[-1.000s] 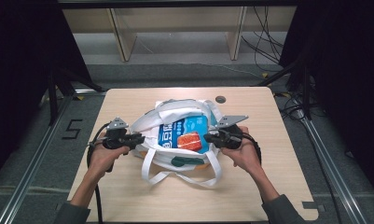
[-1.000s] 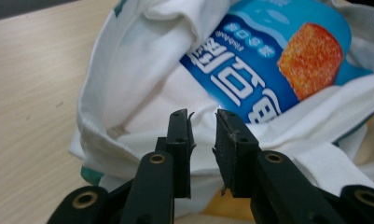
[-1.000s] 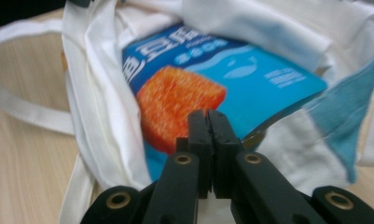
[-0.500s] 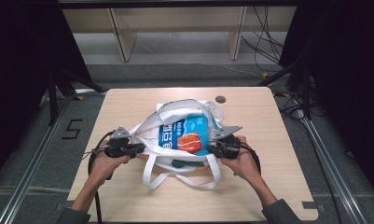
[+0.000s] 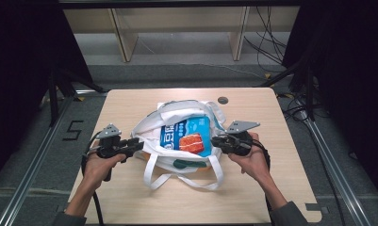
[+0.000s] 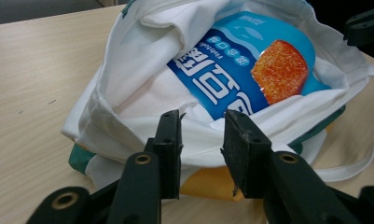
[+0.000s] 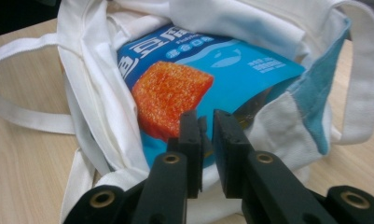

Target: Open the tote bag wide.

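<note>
A white cloth tote bag (image 5: 179, 141) holding a blue snack packet (image 5: 189, 136) lies mid-table, straps toward the near edge. The left gripper (image 5: 138, 146) and right gripper (image 5: 216, 141) flank its mouth, jaws just opening, nothing clamped.

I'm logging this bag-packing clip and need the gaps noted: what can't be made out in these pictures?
- Blue packet: its lower part, hidden by the white tote bag in every view.
- Anything under the packet: covered by it.
- Packet's small print: too small in the high view, blurred in both gripper views.
- Right gripper: the narrow gap hides whether cloth is pinched.
</note>
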### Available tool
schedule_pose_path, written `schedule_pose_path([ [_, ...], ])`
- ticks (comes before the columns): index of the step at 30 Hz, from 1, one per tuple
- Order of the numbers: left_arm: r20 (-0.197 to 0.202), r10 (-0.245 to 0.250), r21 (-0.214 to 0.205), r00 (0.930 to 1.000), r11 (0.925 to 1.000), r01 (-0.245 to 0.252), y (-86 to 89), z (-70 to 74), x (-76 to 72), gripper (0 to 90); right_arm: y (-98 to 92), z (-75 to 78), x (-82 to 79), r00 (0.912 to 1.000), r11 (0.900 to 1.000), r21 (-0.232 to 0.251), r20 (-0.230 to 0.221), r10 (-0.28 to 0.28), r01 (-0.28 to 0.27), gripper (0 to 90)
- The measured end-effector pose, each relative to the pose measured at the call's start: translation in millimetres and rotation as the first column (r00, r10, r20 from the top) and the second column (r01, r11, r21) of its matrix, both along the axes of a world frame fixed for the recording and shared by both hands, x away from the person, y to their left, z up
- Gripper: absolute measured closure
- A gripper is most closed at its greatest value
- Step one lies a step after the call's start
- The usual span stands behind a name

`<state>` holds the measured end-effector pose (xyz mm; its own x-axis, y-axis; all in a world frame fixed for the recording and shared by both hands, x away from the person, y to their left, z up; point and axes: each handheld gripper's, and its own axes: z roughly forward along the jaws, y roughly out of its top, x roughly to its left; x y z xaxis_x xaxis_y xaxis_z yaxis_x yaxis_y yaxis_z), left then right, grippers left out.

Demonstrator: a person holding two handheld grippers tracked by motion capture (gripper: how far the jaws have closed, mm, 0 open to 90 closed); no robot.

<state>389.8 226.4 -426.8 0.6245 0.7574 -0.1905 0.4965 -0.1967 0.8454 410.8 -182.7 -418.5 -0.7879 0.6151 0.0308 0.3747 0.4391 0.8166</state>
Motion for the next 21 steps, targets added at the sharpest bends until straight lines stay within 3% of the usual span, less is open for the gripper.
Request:
schedule_pose_path([
  [3,0.002,-0.010,-0.008,0.9999,0.9999,0.010,1.4,1.9,-4.8,61.4,-4.9,4.4,-4.6,0.9994,0.9992,0.021,-0.010,-0.033,0.034,79.2],
  [4,-0.004,0.000,-0.017,1.0000,0.9999,0.000,1.2,2.5,-7.4,60.7,-7.0,5.0,-2.9,0.9998,0.9997,0.018,0.013,-0.017,0.016,78.5],
  [5,0.002,-0.010,-0.017,0.9999,0.9998,0.010,1.8,3.5,-11.4,59.8,-7.3,5.6,-6.1,0.9991,0.9985,0.032,0.001,-0.043,0.043,77.7],
  [10,0.012,-0.018,-0.012,0.9998,0.9998,0.018,4.1,5.4,-22.0,55.2,-14.8,6.9,-9.3,0.9991,0.9987,0.034,0.018,-0.037,0.037,73.6],
  [14,0.010,-0.017,-0.018,0.9998,0.9997,0.017,5.1,5.0,-31.1,51.8,-20.1,6.0,-16.5,0.9980,0.9970,0.045,0.004,-0.063,0.063,70.1],
  [15,0.021,-0.025,-0.002,0.9995,0.9997,0.025,5.6,5.1,-33.4,51.2,-24.7,5.7,-17.1,0.9974,0.9971,0.035,0.025,-0.068,0.067,69.8],
  [16,0.024,-0.027,0.001,0.9993,0.9996,0.027,5.2,4.6,-36.4,51.1,-25.1,5.6,-19.2,0.9969,0.9961,0.043,0.008,-0.078,0.078,69.8],
  [17,0.024,-0.027,0.001,0.9993,0.9996,0.027,5.2,4.6,-36.4,50.7,-28.0,5.6,-18.3,0.9970,0.9966,0.042,0.028,-0.072,0.071,69.2],
  [21,0.031,-0.032,0.000,0.9990,0.9995,0.032,4.8,5.6,-41.5,49.2,-31.4,7.7,-23.3,0.9966,0.9956,0.051,0.017,-0.080,0.079,67.3],
])
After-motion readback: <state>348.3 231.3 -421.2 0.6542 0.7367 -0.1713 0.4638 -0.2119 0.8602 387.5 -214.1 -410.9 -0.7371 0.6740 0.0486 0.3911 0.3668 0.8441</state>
